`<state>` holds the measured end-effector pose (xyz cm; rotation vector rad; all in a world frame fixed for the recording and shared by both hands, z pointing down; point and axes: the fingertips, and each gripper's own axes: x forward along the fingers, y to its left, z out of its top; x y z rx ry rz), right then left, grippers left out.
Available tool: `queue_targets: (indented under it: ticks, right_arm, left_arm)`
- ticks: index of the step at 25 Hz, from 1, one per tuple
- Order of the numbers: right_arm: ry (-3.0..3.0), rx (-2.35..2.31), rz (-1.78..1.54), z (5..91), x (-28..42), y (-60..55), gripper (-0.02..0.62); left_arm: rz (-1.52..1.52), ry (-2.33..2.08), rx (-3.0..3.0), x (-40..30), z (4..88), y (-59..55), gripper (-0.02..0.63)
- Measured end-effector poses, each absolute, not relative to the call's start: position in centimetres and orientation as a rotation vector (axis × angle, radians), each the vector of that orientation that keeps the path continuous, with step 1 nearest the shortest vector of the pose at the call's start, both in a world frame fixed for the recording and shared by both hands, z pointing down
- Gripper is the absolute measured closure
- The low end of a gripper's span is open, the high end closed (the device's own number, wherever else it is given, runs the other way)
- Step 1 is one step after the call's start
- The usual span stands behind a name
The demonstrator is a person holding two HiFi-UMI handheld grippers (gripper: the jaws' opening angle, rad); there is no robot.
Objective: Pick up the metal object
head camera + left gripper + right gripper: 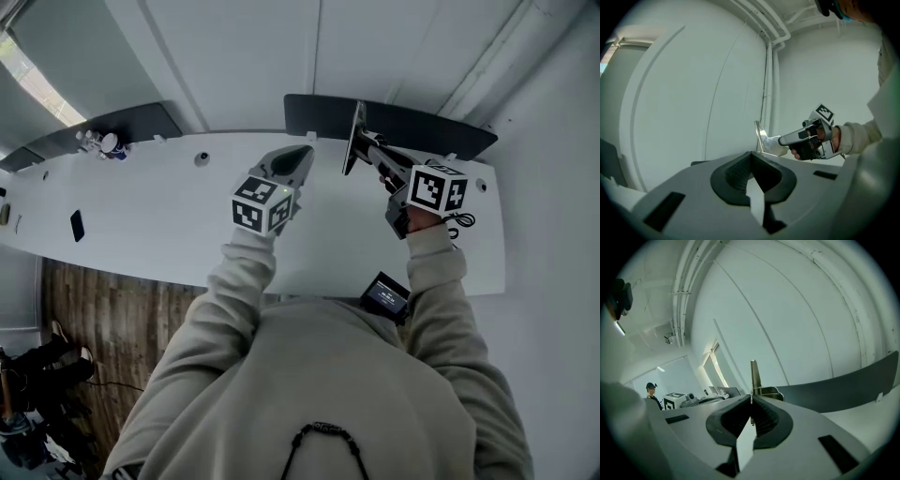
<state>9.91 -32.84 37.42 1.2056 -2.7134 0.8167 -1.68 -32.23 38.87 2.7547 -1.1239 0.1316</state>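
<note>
Right tongs (751, 401) pinch the metal object (753, 375), a thin plate seen edge-on, standing up at frame centre. In the head view it sits upper centre, held clear of the white bench (169, 206). Left tongs (751, 155) pressed together, nothing between them.

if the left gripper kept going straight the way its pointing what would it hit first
Probably the white wall ahead. The metal object, held by the right gripper, sits just right of the left gripper's line, so it likely passes it, though depth is unclear.
</note>
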Motion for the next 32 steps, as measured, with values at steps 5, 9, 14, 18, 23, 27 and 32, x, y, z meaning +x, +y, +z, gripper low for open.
queue_targets:
  ticks: [5,9,14,18,23,27,32]
  right_arm:
    - [-2.708,1.264,0.627,32.9,10.1,-33.3,0.569]
    - [-2.713,1.291,0.552,30.2,10.4,-33.0,0.569]
    - [-2.712,1.320,0.488,28.7,10.7,-32.7,0.569]
    - [-2.718,1.346,0.476,28.5,11.2,-32.7,0.569]
    - [-2.695,1.438,0.419,28.3,11.9,-33.0,0.570]
    - [-2.705,1.437,0.413,28.1,11.6,-33.0,0.569]
    - [-2.701,1.426,0.396,28.3,11.7,-33.1,0.571]
  left_arm:
    - [0.079,-1.117,2.795,-1.9,35.3,-33.0,0.604]
    - [0.058,-1.115,2.819,-1.9,33.1,-33.0,0.604]
    - [0.039,-1.078,2.857,-0.8,32.0,-32.7,0.604]
    - [0.048,-1.076,2.859,-0.4,32.0,-32.7,0.604]
    - [0.030,-1.075,2.862,-0.7,31.8,-32.8,0.604]
    - [0.016,-1.095,2.851,-1.4,31.6,-33.0,0.604]
    - [-0.032,-1.092,2.835,-1.2,31.3,-33.4,0.604]
